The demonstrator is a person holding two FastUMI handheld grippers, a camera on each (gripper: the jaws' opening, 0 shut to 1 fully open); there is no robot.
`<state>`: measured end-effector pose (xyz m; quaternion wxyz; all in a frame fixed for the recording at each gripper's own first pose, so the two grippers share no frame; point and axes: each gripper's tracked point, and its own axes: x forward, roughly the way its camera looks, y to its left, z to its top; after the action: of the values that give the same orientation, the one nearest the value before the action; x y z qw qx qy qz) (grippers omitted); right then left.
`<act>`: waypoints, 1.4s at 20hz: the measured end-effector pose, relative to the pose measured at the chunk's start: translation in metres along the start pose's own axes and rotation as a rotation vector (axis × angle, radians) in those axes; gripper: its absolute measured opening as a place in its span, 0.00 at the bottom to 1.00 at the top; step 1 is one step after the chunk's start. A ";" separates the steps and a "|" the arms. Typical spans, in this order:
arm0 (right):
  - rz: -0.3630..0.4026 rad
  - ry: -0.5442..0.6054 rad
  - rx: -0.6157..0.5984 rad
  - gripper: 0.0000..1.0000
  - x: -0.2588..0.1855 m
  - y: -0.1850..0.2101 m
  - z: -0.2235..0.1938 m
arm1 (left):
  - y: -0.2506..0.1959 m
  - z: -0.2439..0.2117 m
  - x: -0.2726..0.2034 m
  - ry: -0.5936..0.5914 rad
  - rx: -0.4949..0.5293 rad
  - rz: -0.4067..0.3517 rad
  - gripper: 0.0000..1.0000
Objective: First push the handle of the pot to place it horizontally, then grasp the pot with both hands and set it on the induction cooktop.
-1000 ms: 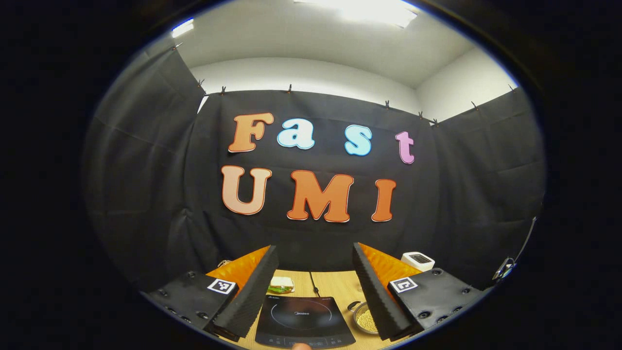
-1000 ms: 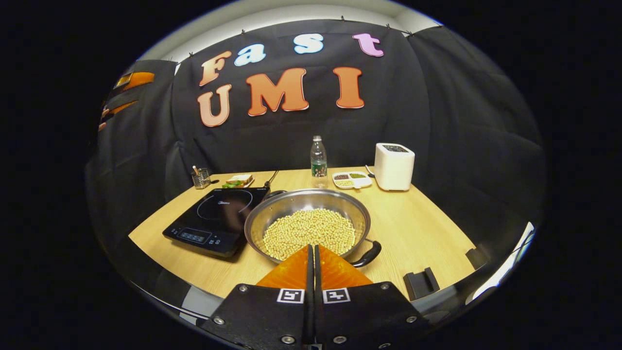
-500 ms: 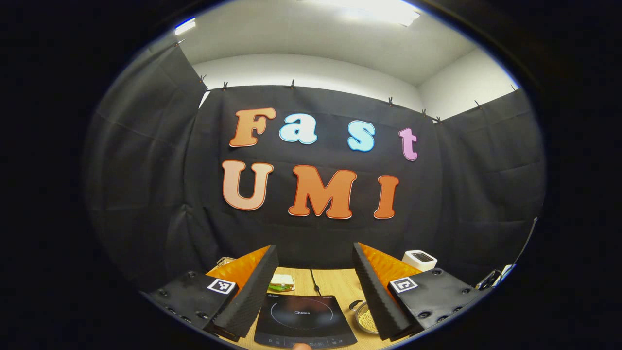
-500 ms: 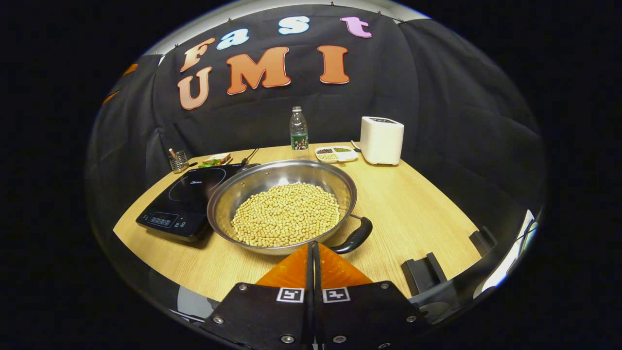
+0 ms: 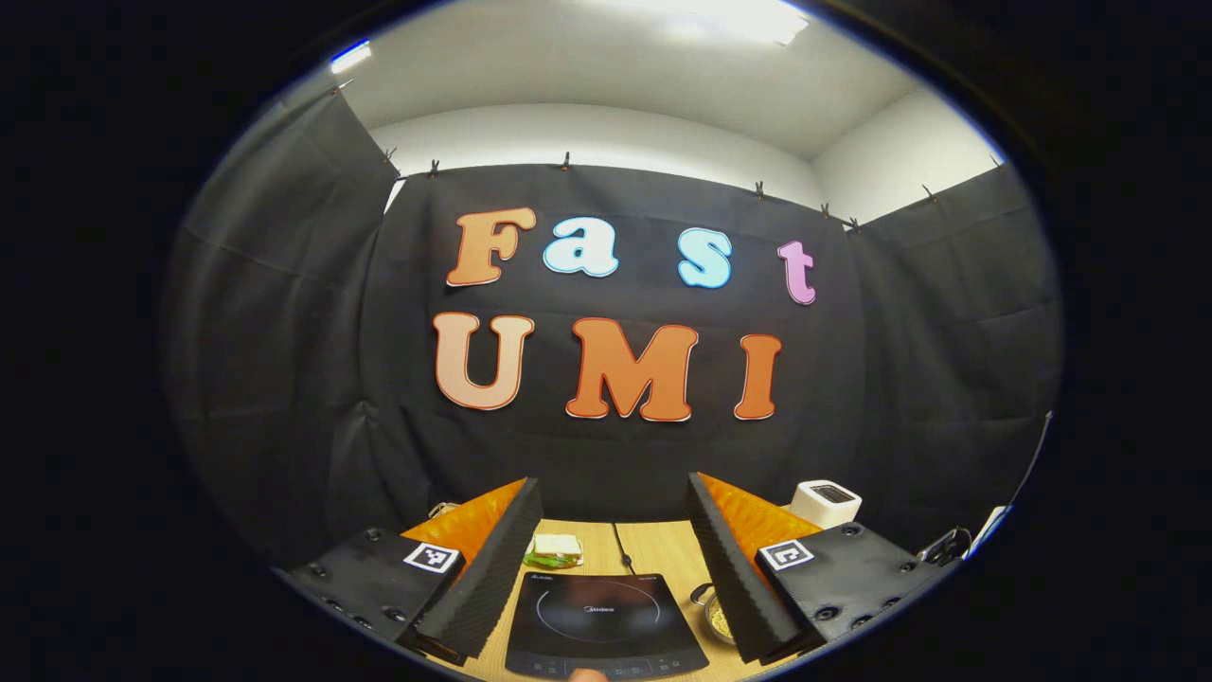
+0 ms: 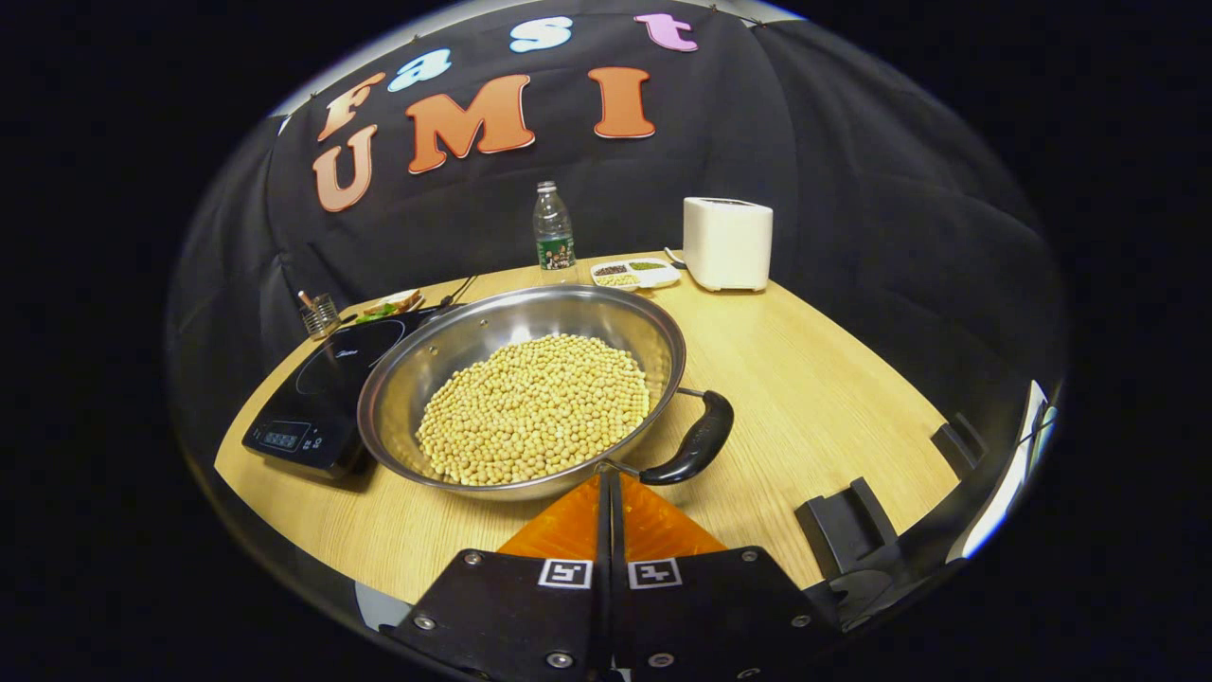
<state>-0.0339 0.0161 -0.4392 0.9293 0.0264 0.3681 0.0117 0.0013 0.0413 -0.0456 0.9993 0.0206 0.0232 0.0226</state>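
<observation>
A steel pot (image 6: pixel 530 398) full of soybeans stands on the wooden table (image 6: pixel 814 379), just right of the black induction cooktop (image 6: pixel 312 388). Its black handle (image 6: pixel 696 445) points toward the near right, at a slant. My right gripper (image 6: pixel 608 478) is shut with nothing in it, and its tip is at the pot's near rim, just left of the handle's root. In the left gripper view my left gripper (image 5: pixel 614 483) is open and held above the cooktop (image 5: pixel 601 616). A sliver of the pot (image 5: pixel 712 611) shows beside its right finger (image 5: pixel 734 578).
At the back of the table stand a water bottle (image 6: pixel 553 229), a divided dish of beans (image 6: pixel 632 273) and a white appliance (image 6: pixel 726 242). A utensil holder (image 6: pixel 320 314) and a sandwich plate (image 6: pixel 388 305) lie behind the cooktop. Two black stands (image 6: pixel 843 516) sit at the near right edge.
My right gripper has moved forward to the pot's near rim, so the pot looms larger and lower. The left gripper has stayed open and barely shifted.
</observation>
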 end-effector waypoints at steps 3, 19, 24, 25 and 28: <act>-0.058 0.008 0.004 0.00 0.011 -0.019 -0.001 | -0.001 -0.004 0.004 0.008 -0.011 -0.002 0.99; -0.044 0.055 0.154 0.00 0.030 -0.031 0.010 | 0.002 -0.013 0.025 0.027 -0.011 0.008 0.99; -0.040 0.073 0.199 0.00 0.035 -0.036 0.014 | 0.007 -0.015 0.031 0.032 -0.014 0.019 0.99; -0.040 0.075 0.205 0.00 0.035 -0.038 0.014 | 0.008 -0.016 0.032 0.033 -0.015 0.022 1.00; -0.049 0.081 0.219 0.00 0.037 -0.042 0.017 | 0.009 -0.017 0.034 0.037 -0.017 0.025 0.99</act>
<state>0.0047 -0.0253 -0.4551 0.9052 0.1185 0.4052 -0.0501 0.0341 0.0527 -0.0640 0.9984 0.0121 0.0410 0.0359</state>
